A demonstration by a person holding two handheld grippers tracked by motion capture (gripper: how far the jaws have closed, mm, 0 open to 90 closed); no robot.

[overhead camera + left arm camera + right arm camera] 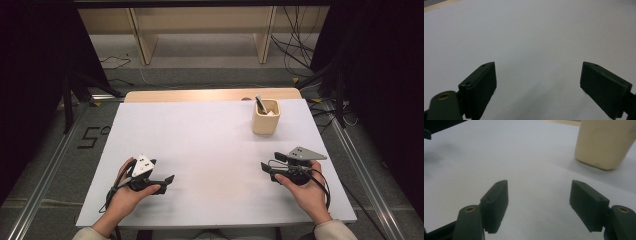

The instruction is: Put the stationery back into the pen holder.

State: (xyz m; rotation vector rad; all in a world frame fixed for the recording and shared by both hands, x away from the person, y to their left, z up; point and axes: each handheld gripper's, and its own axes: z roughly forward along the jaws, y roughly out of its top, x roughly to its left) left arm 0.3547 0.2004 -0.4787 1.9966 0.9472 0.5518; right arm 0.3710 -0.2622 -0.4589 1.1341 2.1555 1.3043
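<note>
A cream square cup (265, 117) stands at the back right of the white board (210, 140), with a dark pen-like item (259, 104) and something white inside it. My left gripper (169, 181) rests low over the board's front left, held in a hand, jaws wide apart and empty (539, 82). My right gripper (266, 169) sits at the front right, pointing left, also open with nothing between its jaws (539, 202). In the right gripper view the cup (605, 143) stands ahead and to the right, well apart from the jaws.
The board lies on a wooden table (210, 95) whose far edge shows behind it. Beyond stand shelf legs (145, 45) and loose cables (295, 50) on the floor. Metal rails (40, 180) run along both sides.
</note>
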